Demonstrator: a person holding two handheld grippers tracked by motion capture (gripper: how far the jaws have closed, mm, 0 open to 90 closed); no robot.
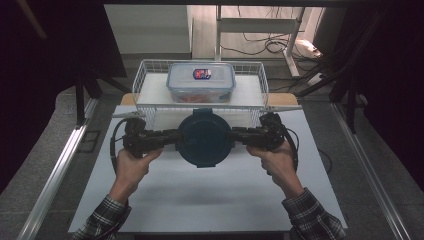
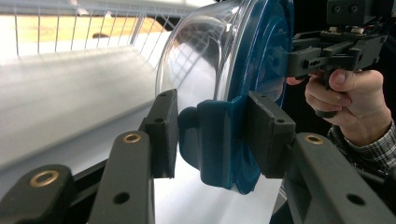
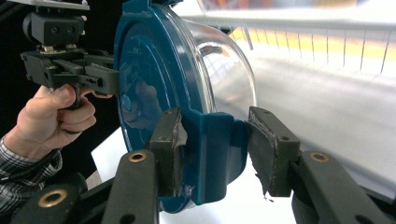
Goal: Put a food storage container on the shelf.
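The round container [image 1: 205,139] is held between both grippers, left fingers [image 2: 161,133] and right fingers [image 3: 168,149] clamped on opposite latches, the basket [image 1: 145,85] just beyond.

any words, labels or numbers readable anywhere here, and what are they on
No text can be read in these pictures.
Red and blue sticker on the lid of the clear rectangular plastic container in the white wire basket: print too small and blurred to read.
Round clear plastic container with dark blue lid, held between the left claw and right claw: no lettering shows.
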